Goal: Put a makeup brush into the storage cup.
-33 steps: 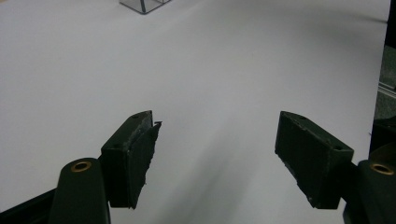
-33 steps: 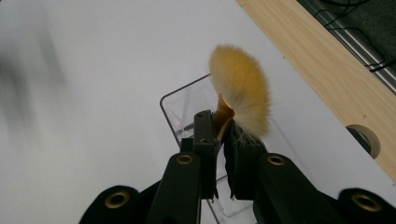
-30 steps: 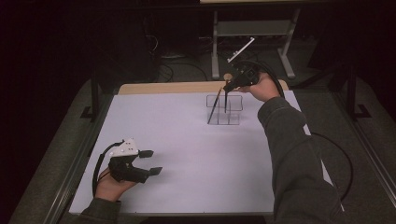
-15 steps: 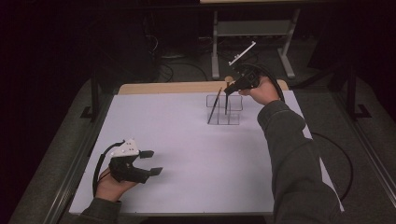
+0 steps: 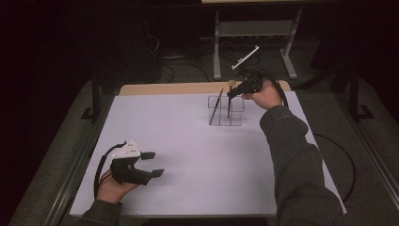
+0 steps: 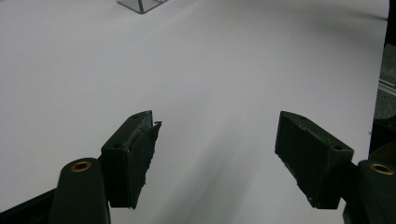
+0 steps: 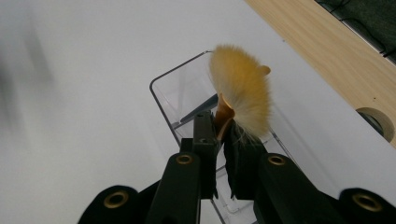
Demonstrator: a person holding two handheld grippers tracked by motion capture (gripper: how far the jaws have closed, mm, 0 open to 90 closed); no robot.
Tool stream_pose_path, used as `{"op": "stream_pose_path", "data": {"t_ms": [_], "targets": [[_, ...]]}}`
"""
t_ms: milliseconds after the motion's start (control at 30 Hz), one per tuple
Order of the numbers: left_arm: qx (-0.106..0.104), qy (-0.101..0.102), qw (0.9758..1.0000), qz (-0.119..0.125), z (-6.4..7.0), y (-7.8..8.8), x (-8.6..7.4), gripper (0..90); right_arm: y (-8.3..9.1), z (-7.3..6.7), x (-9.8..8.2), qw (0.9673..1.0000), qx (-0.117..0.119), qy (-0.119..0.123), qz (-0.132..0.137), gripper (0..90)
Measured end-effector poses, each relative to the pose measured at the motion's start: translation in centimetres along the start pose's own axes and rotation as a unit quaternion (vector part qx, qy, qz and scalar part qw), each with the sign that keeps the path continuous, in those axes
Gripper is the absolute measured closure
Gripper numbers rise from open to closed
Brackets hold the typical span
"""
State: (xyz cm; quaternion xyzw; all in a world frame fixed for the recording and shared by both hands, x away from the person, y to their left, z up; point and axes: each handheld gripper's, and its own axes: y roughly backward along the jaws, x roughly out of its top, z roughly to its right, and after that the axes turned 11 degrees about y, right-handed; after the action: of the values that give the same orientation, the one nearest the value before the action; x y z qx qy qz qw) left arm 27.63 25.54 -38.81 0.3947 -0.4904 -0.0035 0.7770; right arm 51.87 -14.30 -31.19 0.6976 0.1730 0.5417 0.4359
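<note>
White tabletop (image 5: 188, 141): my right gripper (image 7: 223, 140) clamps a tan-bristled brush (image 7: 240, 88) above the clear organizer (image 5: 227, 117); my left gripper (image 5: 153, 164) rests released.

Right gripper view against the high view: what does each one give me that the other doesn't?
Right gripper view alone: the makeup brush's fanned tan bristles, with the right gripper shut on the ferrule just below them. High view alone: a second slim brush leaning in the organizer, the left gripper open near the table's front, both forearms, and the stand behind the table. Both share the clear acrylic organizer, the white table surface and the wooden strip at the far edge.
</note>
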Motion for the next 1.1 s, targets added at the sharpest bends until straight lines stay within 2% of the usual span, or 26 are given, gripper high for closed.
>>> {"op": "stream_pose_path", "data": {"t_ms": [233,300,433,467,500,633,767,867,1100], "targets": [[0.001,0.001,1.0,-0.003,0.1,-0.1,0.0,27.9,-0.1,-0.2,-0.5,0.9999,-0.007,-0.005,0.007,81.2],[0.002,0.002,1.0,-0.001,0.2,-0.1,0.0,27.2,-0.1,-0.3,-0.8,0.9997,-0.014,-0.014,0.011,75.0],[0.004,-0.002,1.0,-0.002,0.2,-0.1,0.1,27.0,0.2,-0.4,-1.4,0.9993,-0.015,-0.026,0.02,69.8],[0.003,0.007,1.0,0.001,0.3,-0.1,0.0,27.1,0.3,-0.4,-1.6,0.9993,-0.016,-0.026,0.021,68.9],[0.001,0.014,0.9999,0.007,0.4,-0.3,0.0,27.0,0.4,-0.4,-1.7,0.9992,-0.019,-0.027,0.021,68.5],[0.0,-0.004,1.0,0.0,0.5,-0.1,0.2,27.0,0.7,-0.9,-2.9,0.9989,-0.018,-0.032,0.029,67.4],[0.003,-0.005,1.0,0.001,0.6,0.0,0.2,27.0,1.0,-1.4,-3.9,0.9986,-0.021,-0.033,0.036,67.1],[0.003,-0.001,1.0,0.001,0.6,-0.1,0.2,27.0,1.3,-2.0,-4.7,0.9981,-0.018,-0.041,0.042,66.4],[0.003,0.006,1.0,0.006,0.6,0.0,0.1,26.8,1.5,-2.7,-6.0,0.9974,-0.021,-0.043,0.054,64.0]]}}
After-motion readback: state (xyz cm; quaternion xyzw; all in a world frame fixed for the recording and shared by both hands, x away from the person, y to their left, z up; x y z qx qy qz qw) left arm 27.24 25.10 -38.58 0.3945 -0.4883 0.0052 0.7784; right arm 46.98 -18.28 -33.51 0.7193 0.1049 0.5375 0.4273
